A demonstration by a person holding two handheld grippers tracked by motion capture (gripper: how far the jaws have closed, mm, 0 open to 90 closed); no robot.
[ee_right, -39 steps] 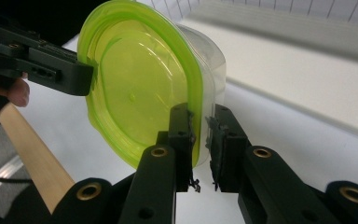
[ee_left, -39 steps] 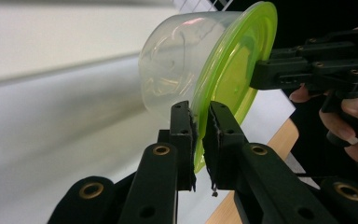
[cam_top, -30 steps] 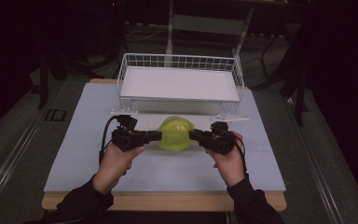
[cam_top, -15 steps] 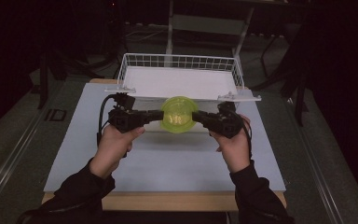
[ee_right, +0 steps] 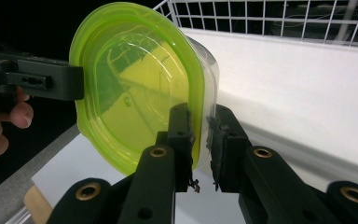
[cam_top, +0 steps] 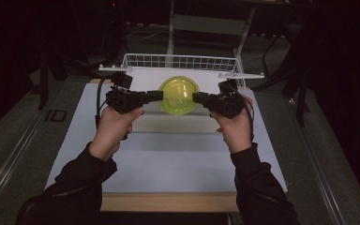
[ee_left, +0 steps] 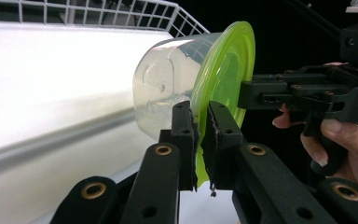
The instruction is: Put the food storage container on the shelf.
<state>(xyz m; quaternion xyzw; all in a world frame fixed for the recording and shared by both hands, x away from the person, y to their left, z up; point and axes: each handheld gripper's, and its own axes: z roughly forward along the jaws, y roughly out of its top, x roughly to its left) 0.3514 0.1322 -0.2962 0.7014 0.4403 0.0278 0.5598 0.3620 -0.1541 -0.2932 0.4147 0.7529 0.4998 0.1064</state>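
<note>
A clear plastic container with a yellow-green lid (cam_top: 178, 95) hangs in the air in front of the white wire basket (cam_top: 183, 62), tipped so the lid faces me. My left gripper (cam_top: 160, 95) is shut on the lid's left rim, and my right gripper (cam_top: 196, 97) is shut on its right rim. In the left gripper view the jaws pinch the green rim (ee_left: 199, 140), with the clear tub (ee_left: 168, 88) beyond. In the right gripper view the jaws clamp the rim (ee_right: 198, 135) of the lid (ee_right: 130, 84), and the other gripper's finger (ee_right: 32, 79) holds the far side.
The white wire basket has a white floor (cam_top: 143, 75) and stands at the table's far end. A white mat (cam_top: 168, 154) covers the table, with a wooden edge (cam_top: 168, 202) at the front. Dark floor and chair legs lie beyond.
Both grippers have lifted the container up and away from me, from the mat to basket height, and it has tipped so the lid faces the camera.
</note>
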